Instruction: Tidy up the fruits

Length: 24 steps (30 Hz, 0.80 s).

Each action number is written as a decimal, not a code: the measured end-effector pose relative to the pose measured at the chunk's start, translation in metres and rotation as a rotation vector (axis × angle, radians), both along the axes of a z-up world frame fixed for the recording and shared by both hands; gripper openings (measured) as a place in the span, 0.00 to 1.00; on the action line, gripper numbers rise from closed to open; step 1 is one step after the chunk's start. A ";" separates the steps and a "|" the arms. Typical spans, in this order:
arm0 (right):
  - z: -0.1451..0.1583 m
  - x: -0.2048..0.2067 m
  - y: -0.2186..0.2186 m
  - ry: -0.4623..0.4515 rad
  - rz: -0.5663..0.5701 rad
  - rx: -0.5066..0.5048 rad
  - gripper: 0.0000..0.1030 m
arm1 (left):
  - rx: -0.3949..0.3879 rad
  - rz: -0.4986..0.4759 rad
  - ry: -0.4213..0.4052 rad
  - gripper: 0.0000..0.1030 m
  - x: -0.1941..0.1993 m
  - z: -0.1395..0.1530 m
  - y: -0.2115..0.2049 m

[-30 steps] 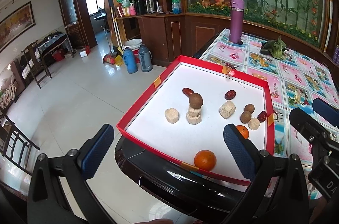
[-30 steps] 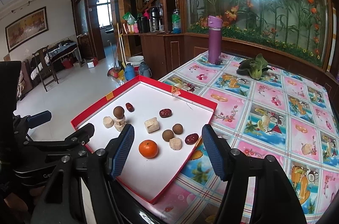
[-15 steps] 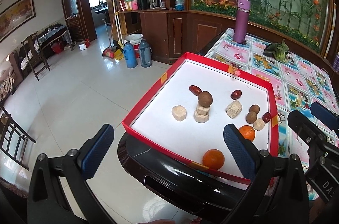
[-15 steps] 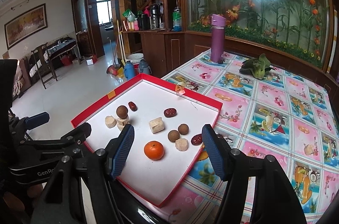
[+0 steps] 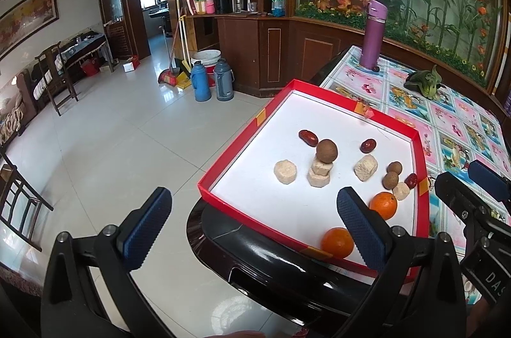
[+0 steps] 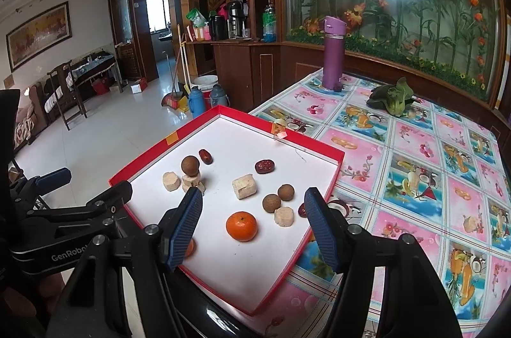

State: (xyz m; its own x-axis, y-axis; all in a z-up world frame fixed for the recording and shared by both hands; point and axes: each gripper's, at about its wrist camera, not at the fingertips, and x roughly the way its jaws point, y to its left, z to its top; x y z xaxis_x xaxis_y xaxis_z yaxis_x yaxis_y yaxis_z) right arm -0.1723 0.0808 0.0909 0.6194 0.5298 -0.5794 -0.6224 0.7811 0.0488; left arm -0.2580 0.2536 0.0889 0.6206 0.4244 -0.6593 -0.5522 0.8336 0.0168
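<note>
A shallow red tray (image 5: 242, 143) (image 6: 332, 178) with a white floor sits on the table's near corner. It holds two oranges (image 5: 338, 242) (image 6: 241, 226), brown round fruits (image 5: 326, 150) (image 6: 271, 203), dark red dates (image 5: 308, 137) (image 6: 265, 166) and pale beige blocks (image 5: 285, 172) (image 6: 244, 186). One brown fruit rests on two stacked blocks. My left gripper (image 5: 252, 226) hangs open before the tray's near left edge, holding nothing. My right gripper (image 6: 254, 224) is open above the tray's near end, the orange between its fingers in view but untouched.
A purple flask (image 6: 333, 52) and a green leafy vegetable (image 6: 391, 96) stand far back on the fruit-patterned tablecloth (image 6: 431, 178). The table's glossy black rim (image 5: 287, 255) runs under the tray. Tiled floor (image 5: 111, 130) with thermoses and a broom lies left.
Both grippers have drawn slightly back and turned, so the tray appears shifted right in the left view and farther in the right view. Nothing in the tray moved; both stay open.
</note>
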 end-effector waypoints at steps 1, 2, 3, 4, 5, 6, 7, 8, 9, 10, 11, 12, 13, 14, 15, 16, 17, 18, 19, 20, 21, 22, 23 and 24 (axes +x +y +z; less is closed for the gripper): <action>0.000 0.000 0.001 0.000 0.001 -0.001 0.64 | -0.003 0.001 0.000 1.00 -0.001 0.000 0.002; -0.001 -0.001 0.002 0.000 0.003 -0.004 0.64 | -0.004 0.003 -0.001 1.00 -0.001 -0.001 0.002; -0.001 -0.001 0.003 0.000 0.005 -0.005 0.64 | -0.005 0.005 -0.001 1.00 -0.002 -0.001 0.003; -0.001 -0.001 0.004 0.000 0.005 -0.006 0.64 | -0.006 0.006 -0.002 1.00 -0.003 -0.001 0.004; -0.001 -0.001 0.005 0.002 0.007 -0.006 0.64 | -0.006 0.006 -0.002 1.00 -0.003 -0.001 0.005; -0.001 -0.001 0.005 0.003 0.009 -0.007 0.64 | -0.006 0.006 -0.002 1.00 -0.003 -0.001 0.005; -0.002 -0.001 0.006 0.004 0.010 -0.009 0.64 | -0.006 0.005 -0.002 1.00 -0.003 -0.001 0.005; -0.002 -0.001 0.007 0.004 0.011 -0.010 0.64 | -0.007 0.005 -0.003 1.00 -0.003 -0.001 0.005; -0.003 -0.001 0.007 0.005 0.012 -0.011 0.64 | -0.008 0.003 -0.002 1.00 -0.003 -0.001 0.005; -0.003 -0.001 0.008 0.006 0.013 -0.012 0.64 | -0.007 0.002 -0.001 1.00 -0.003 -0.001 0.006; -0.003 -0.001 0.008 0.007 0.013 -0.012 0.64 | -0.008 0.000 0.000 1.00 -0.003 -0.002 0.006; -0.003 -0.001 0.009 0.006 0.013 -0.012 0.64 | -0.007 0.000 0.000 1.00 -0.003 -0.002 0.007; -0.003 -0.001 0.009 0.005 0.013 -0.012 0.64 | -0.008 -0.001 -0.001 1.00 -0.002 -0.002 0.007; -0.003 -0.001 0.009 0.005 0.012 -0.013 0.64 | -0.009 -0.001 -0.001 1.00 -0.002 -0.002 0.007; -0.003 -0.001 0.008 0.006 0.012 -0.012 0.64 | -0.009 0.000 -0.001 1.00 -0.002 -0.002 0.007; -0.003 0.000 0.008 0.007 0.012 -0.012 0.64 | -0.008 0.001 -0.001 1.00 -0.002 -0.002 0.007; -0.003 0.000 0.008 0.009 0.013 -0.011 0.64 | -0.008 0.001 0.000 1.00 -0.002 -0.002 0.007; -0.003 0.000 0.009 0.010 0.012 -0.011 0.64 | -0.008 0.001 0.001 1.00 -0.002 -0.002 0.007; -0.003 0.000 0.011 0.011 0.010 -0.011 0.64 | -0.009 0.001 0.003 1.00 -0.002 -0.003 0.008; -0.003 0.000 0.012 0.012 0.010 -0.012 0.64 | -0.011 0.003 0.004 1.00 -0.002 -0.003 0.009; -0.003 0.001 0.012 0.012 0.011 -0.011 0.64 | -0.012 0.004 0.003 1.00 -0.002 -0.003 0.010; -0.003 0.001 0.013 0.012 0.010 -0.010 0.64 | -0.014 0.003 0.003 1.00 -0.002 -0.004 0.012; -0.002 0.001 0.014 0.012 0.010 -0.009 0.64 | -0.013 0.005 0.004 1.00 -0.003 -0.004 0.013; -0.002 0.002 0.015 0.012 0.011 -0.009 0.64 | -0.012 0.006 0.004 1.00 -0.002 -0.004 0.013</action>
